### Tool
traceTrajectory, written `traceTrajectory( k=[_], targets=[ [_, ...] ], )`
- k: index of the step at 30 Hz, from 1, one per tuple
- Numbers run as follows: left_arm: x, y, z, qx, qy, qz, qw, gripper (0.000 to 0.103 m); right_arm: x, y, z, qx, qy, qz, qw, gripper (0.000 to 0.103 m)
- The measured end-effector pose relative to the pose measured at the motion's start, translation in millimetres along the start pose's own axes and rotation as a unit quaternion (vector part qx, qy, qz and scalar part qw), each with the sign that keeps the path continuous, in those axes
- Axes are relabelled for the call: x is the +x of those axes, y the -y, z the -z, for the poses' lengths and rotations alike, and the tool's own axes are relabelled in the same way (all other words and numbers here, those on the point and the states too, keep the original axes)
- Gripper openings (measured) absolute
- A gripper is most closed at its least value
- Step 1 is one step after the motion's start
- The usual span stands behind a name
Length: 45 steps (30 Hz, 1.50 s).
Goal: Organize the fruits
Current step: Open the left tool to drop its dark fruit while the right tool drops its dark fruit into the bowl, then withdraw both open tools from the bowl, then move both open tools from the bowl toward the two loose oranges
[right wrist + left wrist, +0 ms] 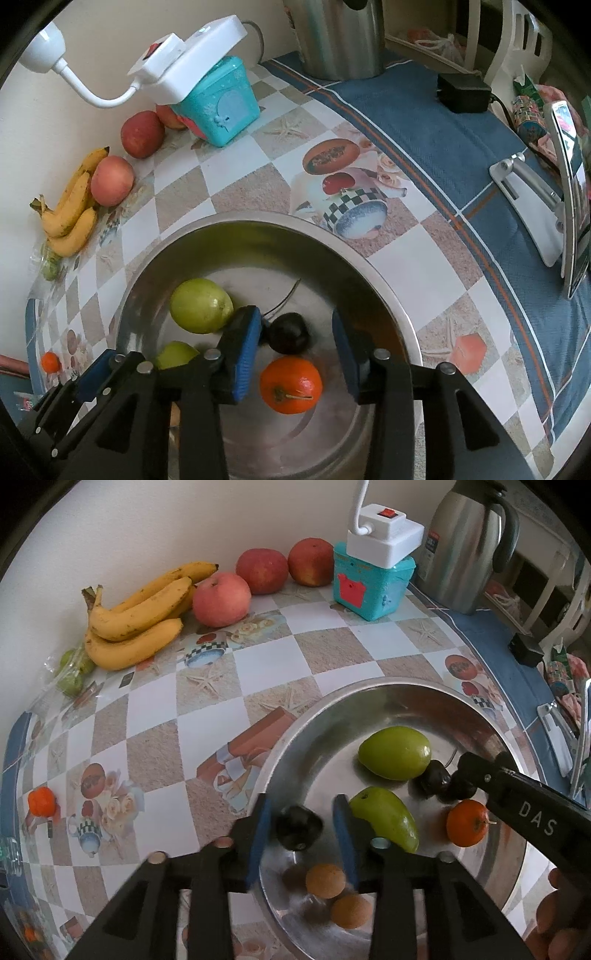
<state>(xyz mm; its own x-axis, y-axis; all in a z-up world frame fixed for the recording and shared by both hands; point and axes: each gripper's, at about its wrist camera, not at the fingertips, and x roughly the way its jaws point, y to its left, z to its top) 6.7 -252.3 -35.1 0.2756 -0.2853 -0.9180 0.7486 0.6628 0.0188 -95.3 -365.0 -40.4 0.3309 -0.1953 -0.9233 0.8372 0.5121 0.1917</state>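
Observation:
A steel bowl holds two green fruits, dark cherries, an orange tangerine and two brown longans. My left gripper is open over the bowl's near side, with a dark cherry between its blue pads, untouched. My right gripper is open inside the bowl, with a dark cherry and the tangerine between its fingers. The upper green fruit lies left of its left finger.
Bananas, three apples and bagged green fruit lie along the wall. A small tangerine sits far left. A teal box with white power strip and a steel kettle stand behind.

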Motion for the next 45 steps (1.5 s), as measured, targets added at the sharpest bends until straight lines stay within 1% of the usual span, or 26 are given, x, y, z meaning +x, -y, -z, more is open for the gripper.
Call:
traceTrajectory(
  k=[4,5,6,7,8,12,16,19,21,24,27,32,34,35,36,37,38,40,45],
  targets=[
    [-5.8,-3.9,-0.7,-0.006,0.004,0.0,1.0,0.048,-6.2,-2.3,-1.4,-0.006,0.008,0.003,1.0,0.043],
    [-7.1,-5.1,-1.0,-0.008,0.005,0.001,1.0,0.051,-8.1,-3.2,-1.4,-0.007,0.009,0.004,1.0,0.045],
    [-8.6,-6.8,-1.2,-0.011,0.006,0.002,0.9999,0.057,-9.5,-4.3,-1.7,-0.008,0.01,0.004,1.0,0.047],
    [-10.1,-8.9,-1.4,-0.014,0.006,0.002,0.9999,0.059,-11.2,-5.6,-1.8,-0.009,0.011,0.005,1.0,0.051],
    [-11.7,-12.0,-1.6,-0.019,0.007,0.002,0.9998,0.06,-12.7,-6.9,-1.6,-0.011,0.012,0.006,1.0,0.053],
    [-16.4,-26.3,-1.8,-0.036,0.005,-0.008,0.9993,0.061,-17.9,-13.5,0.0,-0.02,0.012,0.008,1.0,0.053],
    [-19.6,-48.5,-1.5,-0.07,0.004,-0.015,0.9975,0.064,-20.2,-22.5,4.0,-0.032,0.006,0.012,0.999,0.053],
    [-22.6,-69.9,-0.6,-0.104,0.006,-0.028,0.9942,0.07,-23.6,-29.7,6.7,-0.044,0.006,0.009,0.999,0.053],
    [-24.3,-84.3,0.8,-0.124,0.007,-0.04,0.9914,0.071,-25.6,-34.7,8.0,-0.052,0.008,0.012,0.999,0.054],
    [-24.8,-102.9,3.8,-0.151,0.005,-0.048,0.9873,0.072,-28.8,-44.5,10.9,-0.066,0.01,0.01,0.998,0.054],
    [-24.6,-115.8,7.9,-0.168,0.001,-0.053,0.9843,0.074,-31.1,-51.9,13.4,-0.073,0.008,0.0,0.997,0.054],
    [-27.6,-127.4,10.8,-0.185,0.001,-0.054,0.9813,0.074,-35.2,-64.2,18.2,-0.092,0.011,-0.002,0.996,0.054],
    [-28.3,-129.4,10.9,-0.188,0.002,-0.056,0.9806,0.078,-36.1,-67.2,19.0,-0.096,0.012,-0.003,0.995,0.054],
    [-28.1,-129.8,11.2,-0.189,0.001,-0.059,0.9803,0.086,-36.1,-68.3,19.2,-0.099,0.012,-0.002,0.995,0.054],
    [-27.5,-130.1,11.6,-0.189,-0.001,-0.062,0.98,0.098,-35.7,-69.5,19.6,-0.103,0.012,-0.002,0.995,0.056],
    [-26.2,-130.0,11.9,-0.188,-0.004,-0.066,0.9799,0.102,-35.2,-70.0,20.2,-0.105,0.012,-0.002,0.994,0.064],
    [-24.4,-129.2,12.6,-0.187,-0.007,-0.066,0.9801,0.103,-34.8,-70.2,20.9,-0.106,0.013,-0.002,0.994,0.075],
    [-21.0,-127.9,13.6,-0.184,-0.012,-0.063,0.9808,0.103,-33.4,-71.4,22.1,-0.111,0.015,0.001,0.994,0.081],
    [-15.5,-123.6,16.2,-0.175,-0.02,-0.075,0.9814,0.103,-29.5,-72.4,23.7,-0.12,0.013,0.012,0.993,0.081]
  ],
)
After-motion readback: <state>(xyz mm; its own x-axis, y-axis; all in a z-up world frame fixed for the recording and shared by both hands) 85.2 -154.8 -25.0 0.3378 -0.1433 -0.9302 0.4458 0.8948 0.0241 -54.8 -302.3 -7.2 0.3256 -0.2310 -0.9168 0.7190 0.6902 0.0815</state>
